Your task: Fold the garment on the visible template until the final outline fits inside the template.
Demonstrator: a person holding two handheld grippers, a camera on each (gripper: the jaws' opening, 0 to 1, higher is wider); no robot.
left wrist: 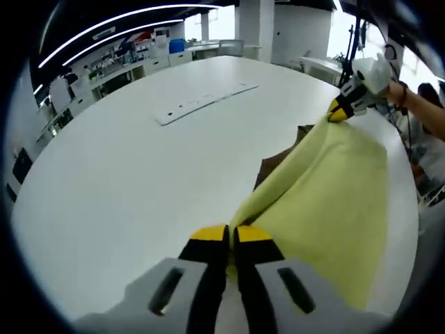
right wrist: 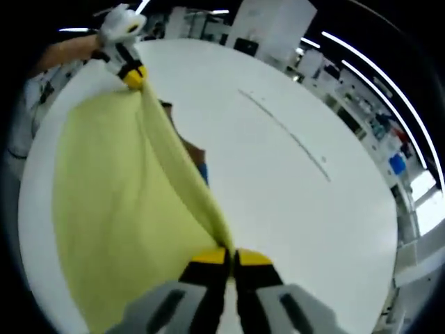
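Two grippers are pinching the same pale yellow garment [left wrist: 327, 202] and you are holding it stretched between them above the white table [left wrist: 139, 181]. In the left gripper view, your left gripper [left wrist: 229, 236] is clenching one corner of the cloth at the bottom, jaws closed tight on it. The fabric is running up and away to the right gripper [left wrist: 342, 108], which is gripping the far corner. In the right gripper view, the right gripper [right wrist: 229, 259] is likewise clamping the cloth, with the left gripper [right wrist: 133, 75] at the far end. A brown template [left wrist: 274, 163] is lying partly under the garment. Farther off, a thin white strip [left wrist: 201, 103] is resting flat on the table.
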